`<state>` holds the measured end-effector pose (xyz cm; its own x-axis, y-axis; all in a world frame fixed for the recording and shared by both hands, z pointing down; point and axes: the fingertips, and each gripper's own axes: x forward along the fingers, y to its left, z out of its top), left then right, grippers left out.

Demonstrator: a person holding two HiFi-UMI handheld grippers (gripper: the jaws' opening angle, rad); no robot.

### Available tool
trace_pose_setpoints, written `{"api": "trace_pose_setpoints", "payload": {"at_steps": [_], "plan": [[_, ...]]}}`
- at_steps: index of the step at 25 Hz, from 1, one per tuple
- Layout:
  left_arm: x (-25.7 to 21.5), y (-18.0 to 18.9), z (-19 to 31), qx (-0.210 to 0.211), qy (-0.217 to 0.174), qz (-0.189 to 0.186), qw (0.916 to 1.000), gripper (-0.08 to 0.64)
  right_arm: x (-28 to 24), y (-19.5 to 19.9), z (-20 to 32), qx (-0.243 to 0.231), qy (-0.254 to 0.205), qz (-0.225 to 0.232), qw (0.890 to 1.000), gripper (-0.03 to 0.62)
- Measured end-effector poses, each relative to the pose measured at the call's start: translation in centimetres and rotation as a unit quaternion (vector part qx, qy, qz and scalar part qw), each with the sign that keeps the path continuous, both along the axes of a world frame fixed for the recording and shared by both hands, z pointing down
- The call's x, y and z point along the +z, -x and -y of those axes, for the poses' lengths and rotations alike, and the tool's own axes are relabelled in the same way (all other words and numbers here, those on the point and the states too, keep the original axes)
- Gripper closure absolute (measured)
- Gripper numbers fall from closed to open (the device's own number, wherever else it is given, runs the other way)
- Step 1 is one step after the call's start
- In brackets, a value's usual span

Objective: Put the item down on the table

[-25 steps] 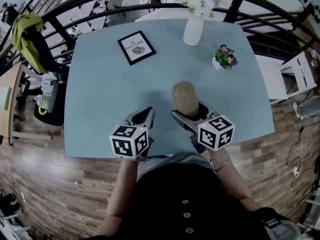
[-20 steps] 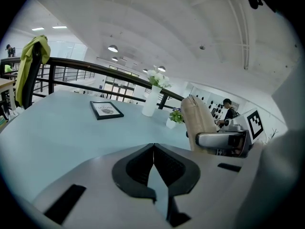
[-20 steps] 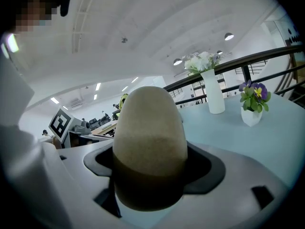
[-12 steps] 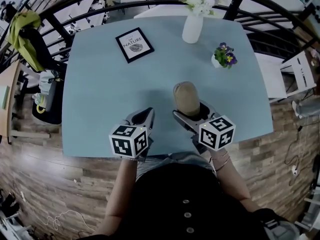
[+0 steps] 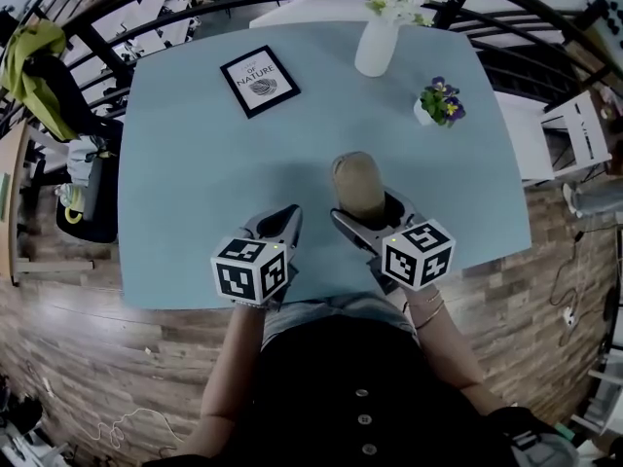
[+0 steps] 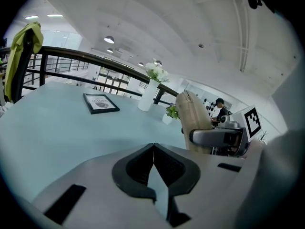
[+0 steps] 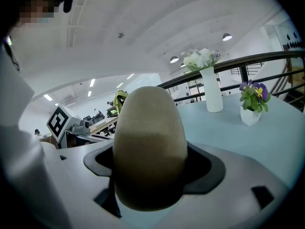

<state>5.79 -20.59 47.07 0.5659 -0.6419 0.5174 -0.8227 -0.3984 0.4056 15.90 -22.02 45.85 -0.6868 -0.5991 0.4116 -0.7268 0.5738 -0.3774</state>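
Observation:
The item (image 5: 356, 185) is a tan, egg-shaped thing, and it stands upright over the near middle of the light blue table (image 5: 195, 183). My right gripper (image 5: 365, 212) is shut on its lower part, one jaw on each side. The item (image 7: 149, 147) fills the right gripper view, with my right gripper (image 7: 152, 162) clamped round it. In the left gripper view the item (image 6: 194, 119) rises at the right and its base is hidden, so I cannot tell whether it touches the table. My left gripper (image 5: 280, 224) rests beside it to the left. The left gripper (image 6: 153, 149) is shut and holds nothing.
A framed print (image 5: 259, 81) lies at the far left of the table. A white vase of flowers (image 5: 376, 47) stands at the far edge, with a small pot of purple flowers (image 5: 438, 107) to its right. A dark railing (image 5: 117, 8) curves behind. A green jacket (image 5: 29, 52) hangs at the left.
Only the head view has shifted a little. Both grippers and the held item keep their places on the table.

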Motion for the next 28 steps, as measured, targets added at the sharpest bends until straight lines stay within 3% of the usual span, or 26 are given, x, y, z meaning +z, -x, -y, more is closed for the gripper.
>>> {"api": "trace_pose_setpoints", "payload": {"at_steps": [12, 20, 23, 28], "plan": [[1.4, 0.9, 0.6, 0.02, 0.02, -0.012, 0.9995, 0.543, 1.0, 0.4, 1.3, 0.002, -0.001, -0.049, 0.999, 0.192], [3.1, -0.2, 0.9, 0.053, 0.026, -0.029, 0.9978, 0.543, 3.5, 0.6, 3.3, -0.034, 0.01, -0.091, 0.995, 0.192], [4.1, 0.0, 1.4, 0.051, 0.033, -0.019, 0.998, 0.543, 4.6, 0.3, 3.9, -0.047, 0.018, -0.107, 0.993, 0.192], [4.6, -0.1, 2.1, 0.042, 0.033, -0.042, 0.9977, 0.543, 6.3, 0.0, 5.1, -0.072, 0.024, -0.135, 0.988, 0.192]]}}
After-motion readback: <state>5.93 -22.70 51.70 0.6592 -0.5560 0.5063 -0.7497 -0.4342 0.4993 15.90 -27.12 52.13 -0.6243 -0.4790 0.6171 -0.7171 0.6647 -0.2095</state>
